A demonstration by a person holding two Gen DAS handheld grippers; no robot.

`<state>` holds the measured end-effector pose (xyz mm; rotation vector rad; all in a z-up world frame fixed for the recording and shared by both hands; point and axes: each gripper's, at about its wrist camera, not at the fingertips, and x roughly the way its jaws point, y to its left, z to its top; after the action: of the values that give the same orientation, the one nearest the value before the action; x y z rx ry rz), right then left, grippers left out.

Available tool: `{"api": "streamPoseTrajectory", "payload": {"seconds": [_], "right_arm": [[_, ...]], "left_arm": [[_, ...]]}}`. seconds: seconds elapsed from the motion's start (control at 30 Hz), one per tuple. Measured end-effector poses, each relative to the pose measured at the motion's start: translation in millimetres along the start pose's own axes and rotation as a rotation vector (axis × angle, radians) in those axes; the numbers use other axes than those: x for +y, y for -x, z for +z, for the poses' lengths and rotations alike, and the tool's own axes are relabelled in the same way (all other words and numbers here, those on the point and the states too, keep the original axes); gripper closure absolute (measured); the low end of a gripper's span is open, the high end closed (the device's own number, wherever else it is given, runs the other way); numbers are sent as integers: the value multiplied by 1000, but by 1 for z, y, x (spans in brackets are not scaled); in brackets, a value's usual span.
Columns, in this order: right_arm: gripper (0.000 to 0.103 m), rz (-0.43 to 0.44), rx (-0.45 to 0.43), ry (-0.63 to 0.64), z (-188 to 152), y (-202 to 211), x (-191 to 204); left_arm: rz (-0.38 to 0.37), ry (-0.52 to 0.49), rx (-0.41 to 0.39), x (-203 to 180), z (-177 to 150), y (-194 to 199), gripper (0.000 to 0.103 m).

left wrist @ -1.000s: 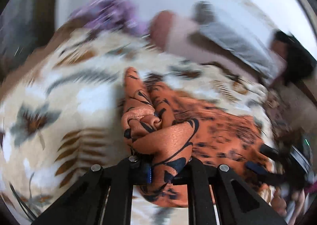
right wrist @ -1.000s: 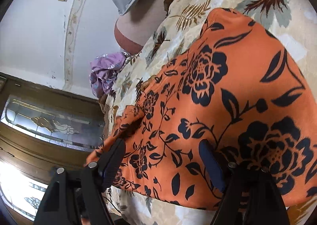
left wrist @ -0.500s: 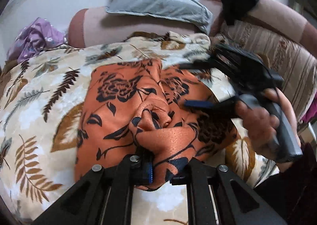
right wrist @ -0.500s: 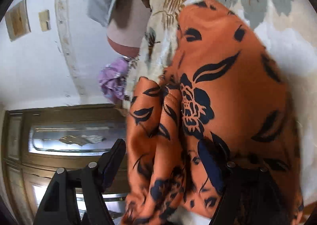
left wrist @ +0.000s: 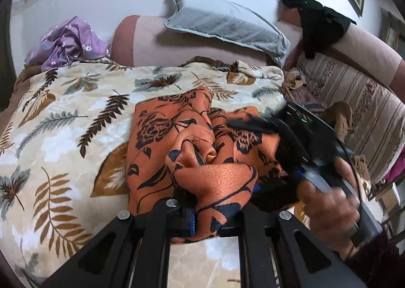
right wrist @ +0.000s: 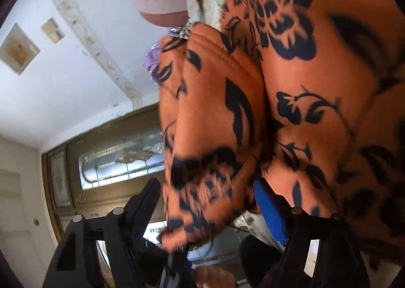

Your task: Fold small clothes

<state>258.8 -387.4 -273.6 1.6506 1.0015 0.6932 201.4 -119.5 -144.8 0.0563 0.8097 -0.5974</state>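
Orange floral garment (left wrist: 192, 141) lies bunched on leaf-print blanket (left wrist: 63, 123), purple cloth (left wrist: 68, 44) behind.

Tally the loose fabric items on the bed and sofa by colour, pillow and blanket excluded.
Orange floral: 1, the orange garment, pinched in the left claw
Purple: 1, the purple cloth, crumpled at the bed's far corner
Black: 1, the black garment, draped over the sofa back
Total: 3

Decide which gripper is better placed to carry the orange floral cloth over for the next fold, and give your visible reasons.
Probably the left gripper: its fingers are already shut on a bunched edge of the orange floral cloth. The right gripper stands open, gripping nothing.
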Motion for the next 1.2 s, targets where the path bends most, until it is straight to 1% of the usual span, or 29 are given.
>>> {"api": "streamPoseTrajectory", "payload": {"seconds": [0.1,0.17,0.2,0.3,0.33,0.37,0.4,0.43,0.5,0.57,0.6,0.67,0.7,0.77,0.87,0.97,1.07,1.13,1.2], "right_arm": [[24,13,-53,-34,12,-5,-3],[24,18,-91,4,18,-2,9],[24,11,-113,36,20,0,17],[24,-43,-237,226,16,20,53],[24,-73,-279,291,16,24,64],[23,-109,-290,323,18,23,68],[23,-142,-274,328,21,17,68],[23,-155,-241,312,26,3,65],[23,-178,-212,283,33,-12,56],[24,-276,-178,295,37,-25,50],[26,-344,-164,323,36,-34,51],[49,-466,-154,431,38,-48,61],[76,-521,-153,487,40,-51,66],[78,-528,-165,518,43,-47,70],[80,-554,-207,597,44,-35,86],[80,-560,-258,651,42,-7,99],[80,-604,-300,660,52,20,103],[80,-646,-336,667,59,44,100],[80,-669,-362,662,69,57,94]], "left_arm": [[-19,-11,23,-2,-10,-3,92],[-21,-32,41,-5,-16,-5,92],[-16,-45,47,-7,-19,-7,92],[-9,-70,57,-10,-25,-10,92],[-10,-72,59,-10,-25,-11,92],[-13,-72,64,-10,-25,-13,92],[-13,-74,69,-11,-25,-14,92],[-11,-76,72,-11,-25,-16,92],[-12,-75,81,-10,-23,-20,92],[-16,-76,87,-10,-21,-23,92],[-17,-82,91,-12,-20,-24,92],[-11,-107,91,-16,-18,-26,92],[-3,-125,87,-20,-15,-27,92],[-31,-132,90,-26,-8,-29,92],[-81,-148,86,-41,6,-32,92],[-153,-159,96,-66,21,-44,92],[-228,-128,132,-83,29,-67,92],[-258,-111,157,-91,29,-83,92],[-288,-93,197,-100,28,-103,92]]}}
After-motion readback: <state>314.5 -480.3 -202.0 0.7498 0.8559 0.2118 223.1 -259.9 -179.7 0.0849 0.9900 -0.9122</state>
